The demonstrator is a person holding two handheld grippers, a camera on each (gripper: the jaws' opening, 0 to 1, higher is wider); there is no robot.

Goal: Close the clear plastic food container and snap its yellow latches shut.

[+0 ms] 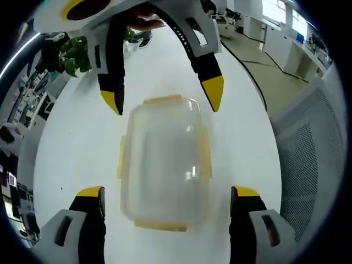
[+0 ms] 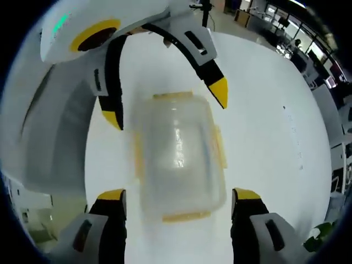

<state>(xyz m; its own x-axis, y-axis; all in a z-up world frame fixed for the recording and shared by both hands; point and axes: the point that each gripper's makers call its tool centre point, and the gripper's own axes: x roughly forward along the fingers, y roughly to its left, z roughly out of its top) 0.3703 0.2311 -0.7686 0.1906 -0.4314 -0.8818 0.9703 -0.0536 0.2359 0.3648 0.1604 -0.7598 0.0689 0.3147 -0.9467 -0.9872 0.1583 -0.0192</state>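
Two yellow-tipped, black-and-white grippers poised at opposite ends of a clear rectangular plastic food container (image 1: 164,162) with yellow latches, lying on a round white table (image 1: 71,148). Seen in the left gripper view: left gripper (image 1: 168,199) spread wide, jaws straddling the near end of the container without touching it, nothing held. Opposite, entering from the top of that view, right gripper (image 1: 165,99), likewise wide open and empty, tips hovering just beside the far corners of the box. Same standoff in the right gripper view, mirrored: right gripper (image 2: 179,201) open around the near end of the container (image 2: 179,151), left gripper (image 2: 168,104) open at the far end.

Lid apparently already seated on the base, so closing looks done and latching looks to be the step in hand. Yellow latches visible on all four sides: far latch (image 1: 163,99), near latch (image 1: 161,224), and long side latches (image 1: 206,154). Whether any is snapped down, too hazy to tell through the clear plastic; side latches seem to flare slightly outward, suggesting still unlatched.

Next move, by judgement: lowering one gripper onto an end latch and pressing it against the container wall until it clicks, other gripper steadying the box against sliding on the smooth tabletop. A green potted plant (image 1: 74,55) well apart at the table's far edge.
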